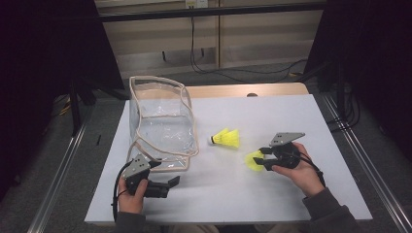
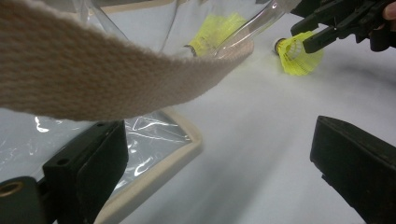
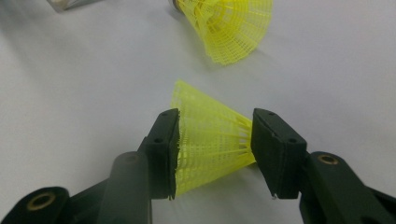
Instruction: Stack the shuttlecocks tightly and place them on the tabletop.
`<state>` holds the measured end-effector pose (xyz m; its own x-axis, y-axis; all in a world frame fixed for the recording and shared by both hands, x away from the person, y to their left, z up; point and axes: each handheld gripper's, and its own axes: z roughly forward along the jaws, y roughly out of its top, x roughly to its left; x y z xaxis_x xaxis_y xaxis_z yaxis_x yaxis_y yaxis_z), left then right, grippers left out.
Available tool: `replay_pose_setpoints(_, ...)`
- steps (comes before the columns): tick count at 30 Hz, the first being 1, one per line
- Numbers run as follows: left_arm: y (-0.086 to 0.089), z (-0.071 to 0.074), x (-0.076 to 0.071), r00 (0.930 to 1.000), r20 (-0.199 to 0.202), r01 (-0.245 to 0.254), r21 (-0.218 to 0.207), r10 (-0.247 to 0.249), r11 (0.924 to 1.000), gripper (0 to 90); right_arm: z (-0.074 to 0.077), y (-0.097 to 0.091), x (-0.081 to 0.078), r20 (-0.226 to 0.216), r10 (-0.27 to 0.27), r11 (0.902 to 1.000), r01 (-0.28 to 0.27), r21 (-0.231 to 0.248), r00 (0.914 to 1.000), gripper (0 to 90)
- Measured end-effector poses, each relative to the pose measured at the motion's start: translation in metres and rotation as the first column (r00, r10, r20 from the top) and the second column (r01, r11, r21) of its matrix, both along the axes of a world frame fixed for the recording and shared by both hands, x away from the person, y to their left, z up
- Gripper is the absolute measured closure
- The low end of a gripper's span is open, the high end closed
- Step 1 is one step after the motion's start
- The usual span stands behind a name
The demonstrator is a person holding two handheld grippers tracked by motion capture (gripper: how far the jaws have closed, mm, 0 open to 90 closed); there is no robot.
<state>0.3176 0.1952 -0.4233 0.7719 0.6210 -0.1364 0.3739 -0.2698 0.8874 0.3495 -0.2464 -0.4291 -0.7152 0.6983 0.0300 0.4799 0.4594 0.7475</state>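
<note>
The right gripper [image 3: 212, 154] pinches a yellow shuttlecock [image 3: 210, 144] near the table's [image 1: 291, 116] front right, likely to bag it. The left gripper [image 2: 219, 158], jaws wide and holding nothing, waits beside the clear bag [image 1: 163, 121] at front left.

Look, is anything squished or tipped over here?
Yes. The clear plastic bag with beige trim slumps lopsided on the white table, and both yellow mesh shuttlecocks lie sideways: one loose, one between the right gripper pads.
</note>
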Motion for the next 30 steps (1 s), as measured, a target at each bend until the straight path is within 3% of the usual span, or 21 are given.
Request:
replay_pose_setpoints(17,0.0,0.0,0.0,1.0,-0.001,0.003,0.0,-0.003,1.0,4.1,0.0033,-0.0056,-0.0003,0.005,0.005,0.9992,-0.005,0.039,1.0,63.3)
replay_pose_setpoints(30,-0.0001,-0.0001,0.0002,1.0,0.0,0.006,0.002,-0.006,1.0,4.1,0.0061,-0.0093,-0.0004,0.008,0.007,0.9986,-0.008,0.052,0.9999,65.7)
